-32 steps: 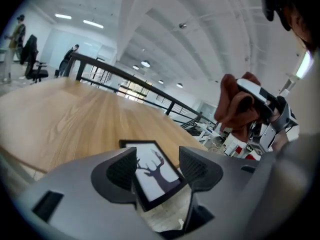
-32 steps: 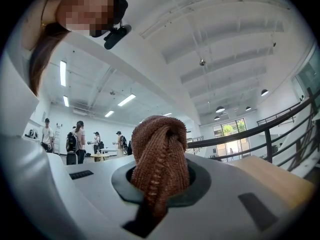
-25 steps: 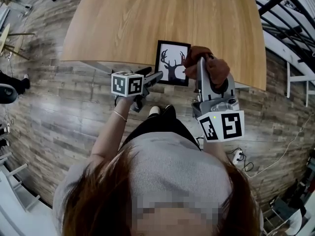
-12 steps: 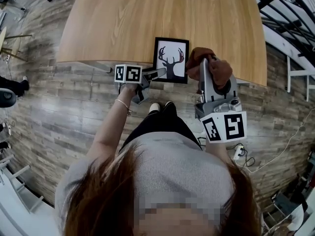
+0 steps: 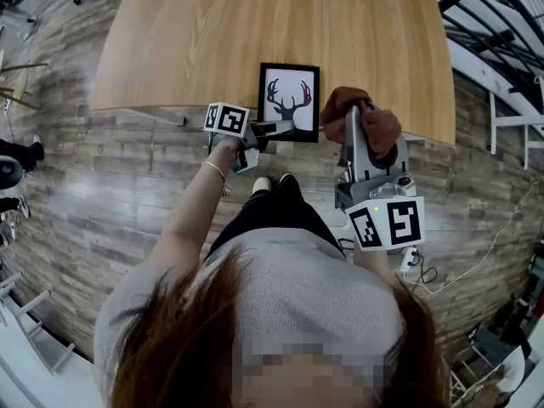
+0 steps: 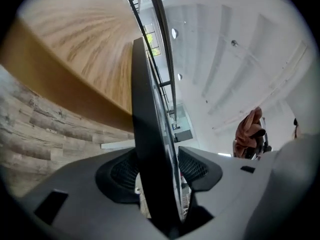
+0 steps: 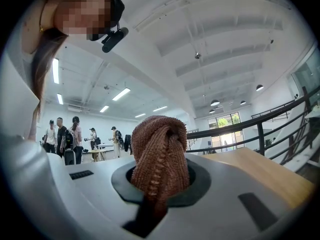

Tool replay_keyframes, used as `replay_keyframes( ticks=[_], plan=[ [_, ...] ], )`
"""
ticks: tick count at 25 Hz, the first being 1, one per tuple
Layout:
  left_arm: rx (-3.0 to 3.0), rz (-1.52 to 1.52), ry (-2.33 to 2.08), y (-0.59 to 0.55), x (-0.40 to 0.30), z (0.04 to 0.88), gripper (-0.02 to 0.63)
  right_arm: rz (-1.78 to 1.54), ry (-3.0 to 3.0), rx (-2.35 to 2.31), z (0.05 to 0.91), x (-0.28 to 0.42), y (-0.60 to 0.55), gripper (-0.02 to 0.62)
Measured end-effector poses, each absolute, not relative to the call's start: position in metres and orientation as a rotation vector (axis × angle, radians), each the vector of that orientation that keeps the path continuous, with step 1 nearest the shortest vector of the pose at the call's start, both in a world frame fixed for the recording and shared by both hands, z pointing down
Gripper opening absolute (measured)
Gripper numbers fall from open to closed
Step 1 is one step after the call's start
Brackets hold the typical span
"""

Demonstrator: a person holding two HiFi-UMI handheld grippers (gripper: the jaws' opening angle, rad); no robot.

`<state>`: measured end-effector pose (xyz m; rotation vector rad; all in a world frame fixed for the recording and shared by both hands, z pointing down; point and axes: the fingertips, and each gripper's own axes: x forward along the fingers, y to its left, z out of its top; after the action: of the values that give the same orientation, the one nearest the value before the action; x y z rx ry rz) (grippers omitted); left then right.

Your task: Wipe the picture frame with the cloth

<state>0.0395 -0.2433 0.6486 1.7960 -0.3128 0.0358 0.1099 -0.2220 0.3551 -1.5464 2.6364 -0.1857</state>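
black-rimmed picture frame (image 5: 289, 79) with a deer print is at the near edge of the wooden table (image 5: 255, 24), its lower edge clamped in the left gripper (image 5: 287, 128). just beside it, the right gripper (image 7: 160, 184) pinches a bunched brown cloth (image 7: 159, 149).

Bright, even indoor light comes from strip lamps (image 7: 121, 94) in a white ceiling (image 6: 240, 59) and from a pale window (image 7: 225, 121) that is nearly washed out. The head view bends hard at its edges, curving the floor (image 5: 76, 185) planks, and the table (image 5: 255, 32) top shows no glare. Both gripper views sit inside a black round vignette. The picture frame (image 6: 147, 134), close to the lens, reads dark and soft, while the cloth (image 7: 160, 154) is sharp, its weave clear
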Motion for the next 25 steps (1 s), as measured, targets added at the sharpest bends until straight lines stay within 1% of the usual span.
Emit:
replay_keyframes(
  ticks=[2,3,4,6,8,11,14,16,21,23,25],
  plan=[
    [1.771,-0.045,-0.288,-0.246,0.041,0.642,0.238,-0.198,2.646,-1.534,0.357,0.109,-0.22,0.046],
    [1.761,-0.086,-0.282,-0.249,0.041,0.638,0.189,-0.21,2.649,-1.522,0.358,0.108,-0.22,0.046],
    [1.76,-0.116,-0.277,-0.251,0.041,0.636,0.109,-0.223,2.65,-1.508,0.358,0.106,-0.219,0.046],
    [1.794,-0.123,-0.258,-0.25,0.042,0.634,0.071,-0.24,2.649,-1.488,0.359,0.104,-0.219,0.046],
    [1.819,-0.096,-0.23,-0.246,0.044,0.635,0.048,-0.24,2.651,-1.481,0.359,0.102,-0.22,0.046],
    [1.831,-0.132,-0.193,-0.243,0.047,0.629,0.041,-0.232,2.656,-1.472,0.357,0.101,-0.224,0.046],
    [1.789,-0.338,-0.145,-0.242,0.05,0.596,0.038,-0.204,2.655,-1.457,0.351,0.102,-0.222,0.046],
    [1.803,-0.399,-0.162,-0.243,0.049,0.577,0.037,-0.175,2.649,-1.443,0.344,0.103,-0.218,0.046],
    [2.014,-0.337,-0.208,-0.252,0.047,0.516,0.035,-0.066,2.645,-1.378,0.31,0.094,-0.22,0.046],
    [2.174,-0.306,-0.225,-0.26,0.049,0.479,0.032,-0.007,2.637,-1.332,0.292,0.089,-0.221,0.046],
    [2.298,-0.348,-0.203,-0.264,0.051,0.433,0.03,0.05,2.619,-1.285,0.273,0.084,-0.219,0.046]
  ],
)
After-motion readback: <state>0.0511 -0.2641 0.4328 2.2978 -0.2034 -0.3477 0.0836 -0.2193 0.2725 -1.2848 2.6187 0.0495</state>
